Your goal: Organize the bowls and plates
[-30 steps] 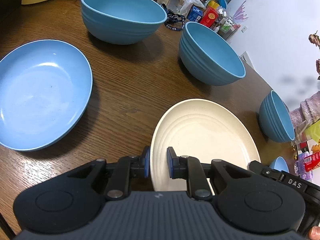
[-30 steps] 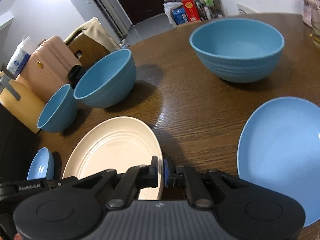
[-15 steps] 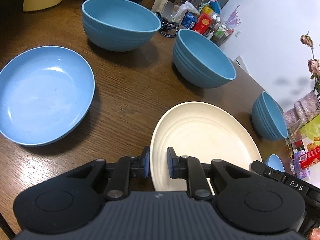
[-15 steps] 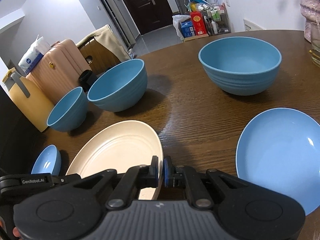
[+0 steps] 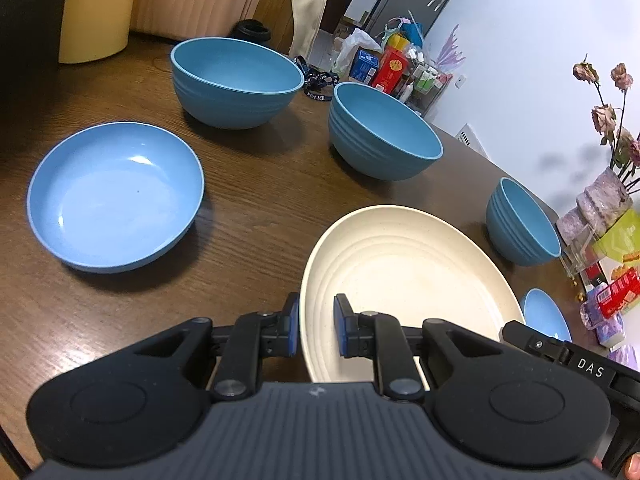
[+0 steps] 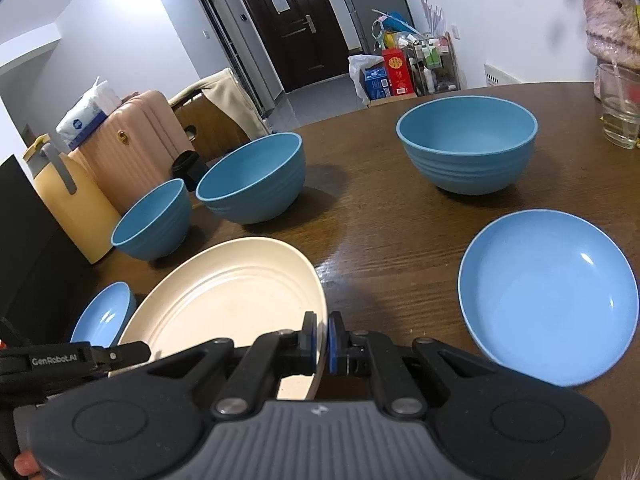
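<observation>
A cream plate (image 5: pixel 404 276) hangs above the brown table (image 5: pixel 256 216), carried by both grippers. My left gripper (image 5: pixel 317 330) is shut on its near rim. My right gripper (image 6: pixel 321 334) is shut on the opposite rim of the cream plate (image 6: pixel 232 300). A shallow blue plate (image 5: pixel 116 196) lies on the table to the left in the left wrist view, and the same blue plate (image 6: pixel 548 304) lies to the right in the right wrist view. Two large blue bowls (image 5: pixel 236 80) (image 5: pixel 384 132) stand beyond. A small blue bowl (image 5: pixel 520 224) and a blue saucer (image 5: pixel 546 314) sit past the cream plate.
A yellow jug (image 6: pixel 68 200) and a pink suitcase (image 6: pixel 132 144) stand beside the table's edge. A drinking glass (image 6: pixel 620 112), a vase of dried flowers (image 5: pixel 604 204) and snack packets (image 5: pixel 616 292) crowd one end. Bare wood lies between the plates and bowls.
Both grippers have risen and drawn back with the cream plate still held between them. The bowls and the blue plate stay put but look farther away.
</observation>
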Motion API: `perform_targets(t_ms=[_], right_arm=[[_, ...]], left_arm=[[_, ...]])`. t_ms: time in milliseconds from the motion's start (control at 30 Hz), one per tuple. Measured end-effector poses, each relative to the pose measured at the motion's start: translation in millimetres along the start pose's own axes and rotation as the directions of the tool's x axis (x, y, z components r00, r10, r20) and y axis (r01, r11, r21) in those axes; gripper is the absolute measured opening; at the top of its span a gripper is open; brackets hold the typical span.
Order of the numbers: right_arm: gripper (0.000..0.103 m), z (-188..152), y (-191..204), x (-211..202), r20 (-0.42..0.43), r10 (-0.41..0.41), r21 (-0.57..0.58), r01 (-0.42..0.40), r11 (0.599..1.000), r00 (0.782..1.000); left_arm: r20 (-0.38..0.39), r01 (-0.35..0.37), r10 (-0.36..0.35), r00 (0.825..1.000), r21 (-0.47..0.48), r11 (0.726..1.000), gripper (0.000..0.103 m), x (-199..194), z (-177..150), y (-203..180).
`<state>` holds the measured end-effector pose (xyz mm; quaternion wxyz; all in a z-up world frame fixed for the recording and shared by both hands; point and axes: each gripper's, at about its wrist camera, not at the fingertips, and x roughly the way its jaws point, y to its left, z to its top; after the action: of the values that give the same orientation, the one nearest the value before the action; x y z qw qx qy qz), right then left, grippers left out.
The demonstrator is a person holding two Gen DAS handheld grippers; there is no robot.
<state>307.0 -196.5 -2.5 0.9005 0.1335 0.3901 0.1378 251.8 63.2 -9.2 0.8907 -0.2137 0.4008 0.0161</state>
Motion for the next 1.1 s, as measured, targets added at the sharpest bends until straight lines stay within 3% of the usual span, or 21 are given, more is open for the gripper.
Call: perform_targets(t_ms=[467,767,1100], right_arm=[[0.006,-36,3,-20,-0.031,0.007,-0.003,-0.007,1.000,1.000],[0.006,-61,0,-18,-0.080,-0.021,0.002,0.021,1.000,0.997],[0.006,-73,0,-20,-0.074,-0.039,-0.002,0.039,0.999,0.997]], left_arm=[[-0.018,-0.023,0.024,1.000,0.023,0.999,0.018,-25,-25,4],[-0.052,-0.035,0.036,0.998,0.025,0.999,0.018,-22,-42,10],[-0.077,-0.051,0.053,0.996,0.033,0.998,0.018,-16,-55,15]])
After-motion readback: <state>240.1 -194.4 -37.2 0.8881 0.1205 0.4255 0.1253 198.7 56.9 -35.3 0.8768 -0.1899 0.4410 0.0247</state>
